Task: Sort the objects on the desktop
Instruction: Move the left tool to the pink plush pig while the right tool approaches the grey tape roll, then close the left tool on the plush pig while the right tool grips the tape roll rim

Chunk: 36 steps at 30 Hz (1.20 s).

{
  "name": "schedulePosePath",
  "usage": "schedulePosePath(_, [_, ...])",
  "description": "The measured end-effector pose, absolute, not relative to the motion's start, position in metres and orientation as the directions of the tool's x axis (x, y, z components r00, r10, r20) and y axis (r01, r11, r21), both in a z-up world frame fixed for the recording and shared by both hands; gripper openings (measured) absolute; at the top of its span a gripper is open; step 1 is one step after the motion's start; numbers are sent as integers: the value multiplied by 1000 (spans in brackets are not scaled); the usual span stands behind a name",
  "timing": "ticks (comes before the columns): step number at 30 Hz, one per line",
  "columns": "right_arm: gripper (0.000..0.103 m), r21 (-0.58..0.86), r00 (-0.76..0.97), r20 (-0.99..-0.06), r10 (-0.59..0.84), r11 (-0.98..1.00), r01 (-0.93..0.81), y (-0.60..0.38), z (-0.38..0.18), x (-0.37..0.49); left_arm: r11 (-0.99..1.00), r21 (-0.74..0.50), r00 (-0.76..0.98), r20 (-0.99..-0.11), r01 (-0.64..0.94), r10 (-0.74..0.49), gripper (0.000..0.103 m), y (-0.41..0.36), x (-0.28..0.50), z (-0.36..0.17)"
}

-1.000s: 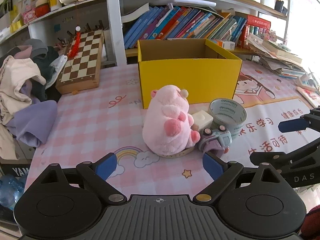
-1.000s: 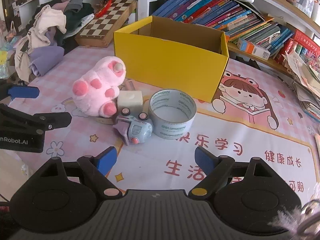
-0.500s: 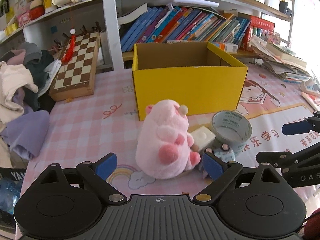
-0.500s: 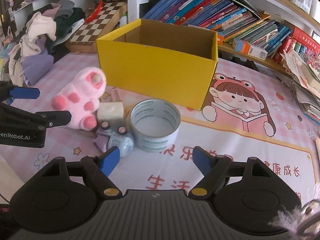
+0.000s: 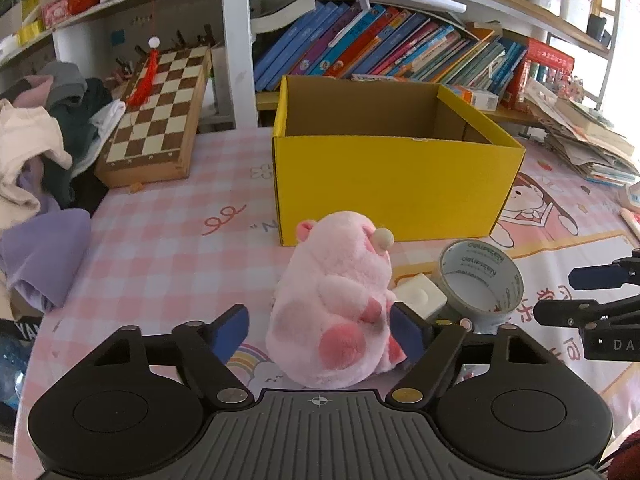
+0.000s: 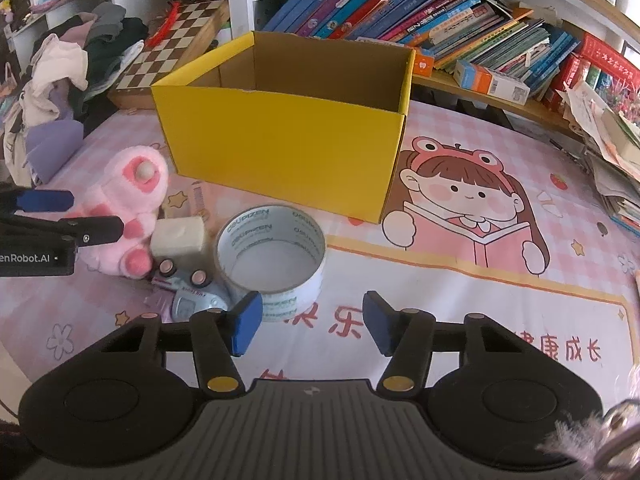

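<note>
A pink plush toy (image 5: pixel 336 300) sits on the patterned desk mat between the jaws of my left gripper (image 5: pixel 318 332). Those jaws are closing: the right pad is at the plush's side and the left pad is still a gap away. A white block (image 5: pixel 420 300), a roll of clear tape (image 6: pixel 272 256) and a small grey-blue toy car (image 6: pixel 192 296) lie together beside the plush. My right gripper (image 6: pixel 312 328) is just short of the tape's near rim, its jaws closing with nothing between the pads. An open yellow box (image 6: pixel 280 144) stands behind them.
A chessboard (image 5: pixel 160 120) leans at the back left beside a pile of clothes (image 5: pixel 36 160). Rows of books (image 5: pixel 380 48) fill the shelf behind the box. Stacked papers (image 5: pixel 580 140) lie at the far right.
Both grippers have moved forward towards the objects and their jaws have narrowed. The plush now sits between the left jaws, and the tape is closer to the right gripper.
</note>
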State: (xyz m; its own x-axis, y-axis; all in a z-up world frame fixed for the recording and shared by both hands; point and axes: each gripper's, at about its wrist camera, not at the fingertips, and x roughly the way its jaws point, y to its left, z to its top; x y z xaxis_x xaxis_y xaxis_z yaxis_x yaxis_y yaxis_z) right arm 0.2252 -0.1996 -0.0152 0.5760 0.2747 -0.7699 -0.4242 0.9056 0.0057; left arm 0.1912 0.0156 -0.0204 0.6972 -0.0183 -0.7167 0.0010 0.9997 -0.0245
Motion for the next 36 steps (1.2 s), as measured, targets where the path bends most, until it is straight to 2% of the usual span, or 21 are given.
schedulePosePath(10, [44, 51, 532, -796, 288, 908, -415, -203, -24, 254, 998, -68, 674, -737, -4, -47, 73, 13, 202, -30])
schedulePosePath(17, [43, 69, 515, -802, 303, 903, -424, -200, -28, 268, 997, -78, 660, -749, -7, -54, 73, 10, 205, -34])
schedulePosePath(20, [41, 75, 502, -810, 303, 902, -424, -199, -32, 275, 998, -66, 659, -751, 0, -50, 69, 8, 204, -35])
schedulePosePath(23, [38, 84, 480, -823, 304, 901, -427, -197, -37, 281, 998, -62, 663, -747, 1, -47, 61, 8, 202, -34])
schedulePosePath(25, [33, 95, 464, -831, 308, 899, -427, -196, -41, 286, 998, -62, 669, -742, -5, -43, 56, 8, 200, -31])
schedulePosePath(30, [19, 130, 422, -847, 325, 895, -427, -195, -50, 294, 997, -78, 699, -714, -14, -46, 54, 11, 193, -17])
schedulePosePath(33, [17, 137, 418, -847, 327, 896, -423, -195, -53, 296, 996, -92, 721, -690, -10, -56, 54, 11, 189, -8])
schedulePosePath(36, [10, 126, 430, -843, 322, 897, -425, -195, -54, 295, 996, -92, 731, -680, -10, -56, 54, 11, 187, -4])
